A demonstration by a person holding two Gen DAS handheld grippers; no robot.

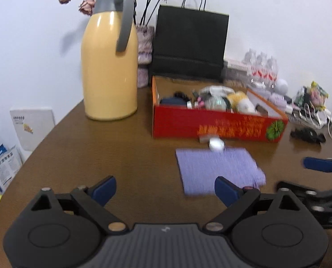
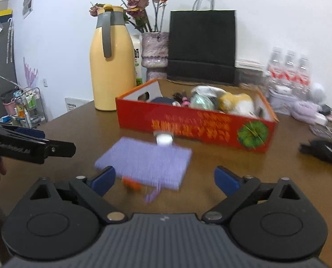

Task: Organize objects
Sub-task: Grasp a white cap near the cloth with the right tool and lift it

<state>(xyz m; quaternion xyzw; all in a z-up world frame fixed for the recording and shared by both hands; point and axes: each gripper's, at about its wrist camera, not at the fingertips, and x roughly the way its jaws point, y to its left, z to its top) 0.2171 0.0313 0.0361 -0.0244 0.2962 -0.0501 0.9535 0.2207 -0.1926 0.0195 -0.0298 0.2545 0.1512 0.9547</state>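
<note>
A folded purple cloth (image 1: 217,169) lies on the brown table in front of a red cardboard box (image 1: 217,125) holding several small items. A small white object (image 1: 216,144) sits between cloth and box. My left gripper (image 1: 166,189) is open and empty, just short of the cloth's near left side. In the right wrist view the cloth (image 2: 146,160) lies ahead, with a small orange object (image 2: 131,184) at its near edge. My right gripper (image 2: 164,181) is open and empty above the cloth's near edge. The box (image 2: 195,127) is behind.
A tall yellow thermos jug (image 1: 109,67) stands left of the box, with a vase of dried flowers (image 1: 144,44) and a black paper bag (image 1: 190,44) behind. Water bottles (image 2: 288,69) and clutter fill the right side. A black object (image 2: 322,150) lies at right.
</note>
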